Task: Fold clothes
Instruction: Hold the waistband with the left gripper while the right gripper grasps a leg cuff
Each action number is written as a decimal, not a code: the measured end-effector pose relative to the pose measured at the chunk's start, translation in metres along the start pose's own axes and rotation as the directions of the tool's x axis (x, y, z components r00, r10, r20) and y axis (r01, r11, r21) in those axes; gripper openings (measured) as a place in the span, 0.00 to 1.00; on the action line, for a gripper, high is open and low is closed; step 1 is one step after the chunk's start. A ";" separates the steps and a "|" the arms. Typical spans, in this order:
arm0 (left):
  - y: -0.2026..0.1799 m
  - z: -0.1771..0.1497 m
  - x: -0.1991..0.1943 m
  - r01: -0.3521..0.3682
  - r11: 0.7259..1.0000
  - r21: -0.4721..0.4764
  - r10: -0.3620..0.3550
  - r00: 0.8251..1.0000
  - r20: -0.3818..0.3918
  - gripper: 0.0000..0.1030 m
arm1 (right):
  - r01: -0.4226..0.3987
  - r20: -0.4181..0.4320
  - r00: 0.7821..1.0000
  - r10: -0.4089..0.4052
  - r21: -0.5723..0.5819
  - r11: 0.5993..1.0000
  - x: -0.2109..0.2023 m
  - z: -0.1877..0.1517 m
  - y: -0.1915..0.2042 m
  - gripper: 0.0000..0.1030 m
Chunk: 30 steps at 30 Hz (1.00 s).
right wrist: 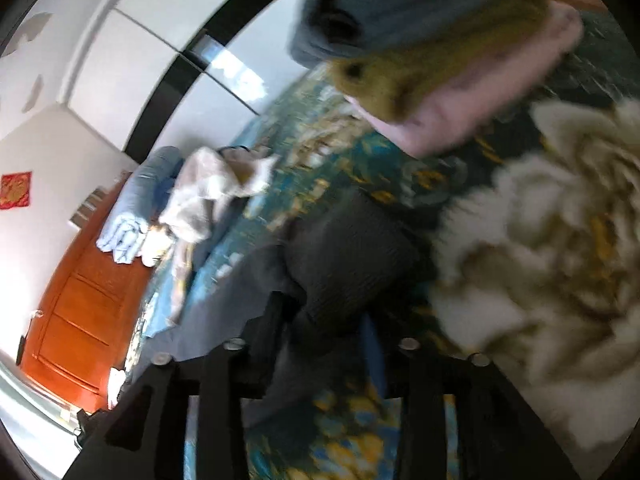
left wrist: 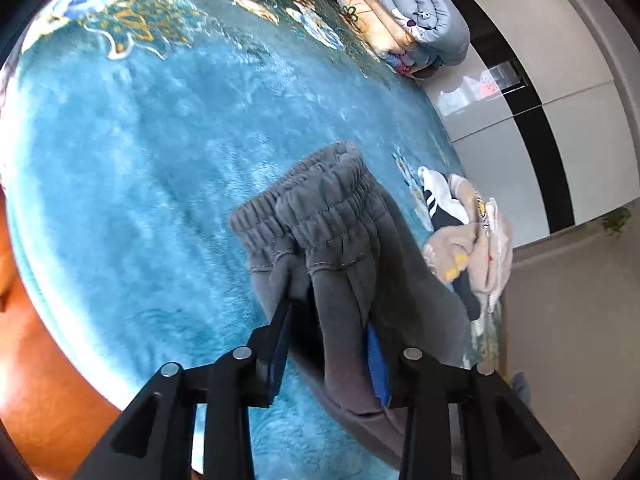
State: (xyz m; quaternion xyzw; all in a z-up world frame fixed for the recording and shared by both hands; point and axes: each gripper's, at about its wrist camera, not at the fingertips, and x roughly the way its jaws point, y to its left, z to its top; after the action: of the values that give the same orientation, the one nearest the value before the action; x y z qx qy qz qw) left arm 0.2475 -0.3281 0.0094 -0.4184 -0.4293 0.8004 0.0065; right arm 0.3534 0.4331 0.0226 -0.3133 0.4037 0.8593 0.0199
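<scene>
1. Grey sweatpants (left wrist: 332, 232) are being pinched just below the elastic waistband by the left gripper (left wrist: 330, 316).
2. A ribbed dark cuff (right wrist: 352, 252) is being clamped by the right gripper (right wrist: 324, 320); that view is blurred.
3. Open teal blanket (left wrist: 140, 160) is being left free leftward; a pile of clothes (left wrist: 472, 240) is lying near the bed edge.

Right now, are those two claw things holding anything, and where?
Both grip the grey sweatpants: the left gripper just below the elastic waistband, the right gripper on dark cloth, which part too blurred to tell.

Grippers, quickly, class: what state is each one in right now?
Left gripper: shut on the grey trousers.
Right gripper: shut on dark grey cloth, image blurred.
</scene>
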 end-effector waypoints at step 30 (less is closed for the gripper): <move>-0.063 0.029 0.013 0.235 0.965 0.120 -0.256 0.945 0.203 0.31 | -0.220 0.197 0.958 0.210 0.031 0.975 -0.037 0.020 0.010 0.18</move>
State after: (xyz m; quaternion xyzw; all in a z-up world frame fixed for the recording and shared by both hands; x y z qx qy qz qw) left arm 0.1979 -0.3031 0.0528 -0.2712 -0.4381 0.8534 0.0789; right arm 0.3696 0.4485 0.0596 -0.1824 0.4540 0.8717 -0.0267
